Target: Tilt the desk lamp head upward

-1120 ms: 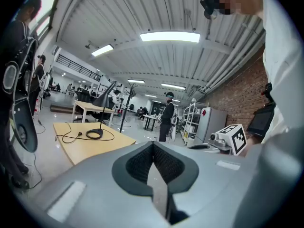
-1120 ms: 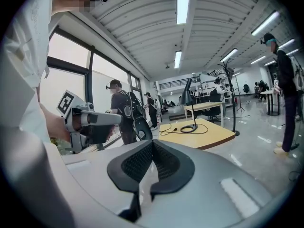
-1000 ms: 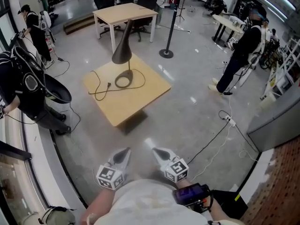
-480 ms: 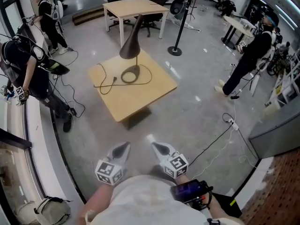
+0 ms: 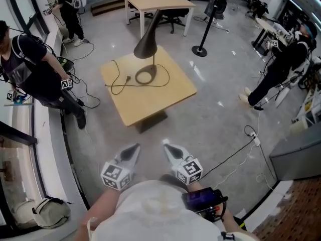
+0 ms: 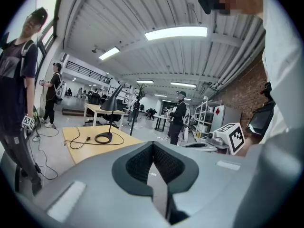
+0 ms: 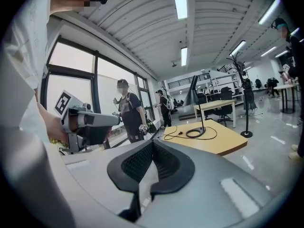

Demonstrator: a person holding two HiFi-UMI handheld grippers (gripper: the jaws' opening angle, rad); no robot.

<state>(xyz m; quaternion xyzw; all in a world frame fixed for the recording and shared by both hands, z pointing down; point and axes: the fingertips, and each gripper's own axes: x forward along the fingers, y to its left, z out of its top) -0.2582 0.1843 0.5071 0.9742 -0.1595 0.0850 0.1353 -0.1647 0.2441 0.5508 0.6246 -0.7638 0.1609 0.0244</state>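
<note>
The lamp stands on a low wooden bench, well ahead of the person and out of reach of both tools. Its dark cone head hangs with the wide mouth facing down toward the benchtop and the narrow end tilted up and away. A thin stem joins it to a ring base that lies flat near the far side of the bench. The cord loops off to the left of the base across the wood, and its plug lies loose on the surface.

The left hand-held gripper is held low and close to the person's body above the grey floor. Its jaws are pressed together with nothing between them. The right hand-held gripper sits just beside it, jaws likewise closed and empty. Both point toward the bench, and each gripper view shows the lamp small in the distance.

A second, taller bench stands behind the first. A person in black stands to the left of the lamp's bench, another is well off to the right, and a pole on a round foot is between them.
</note>
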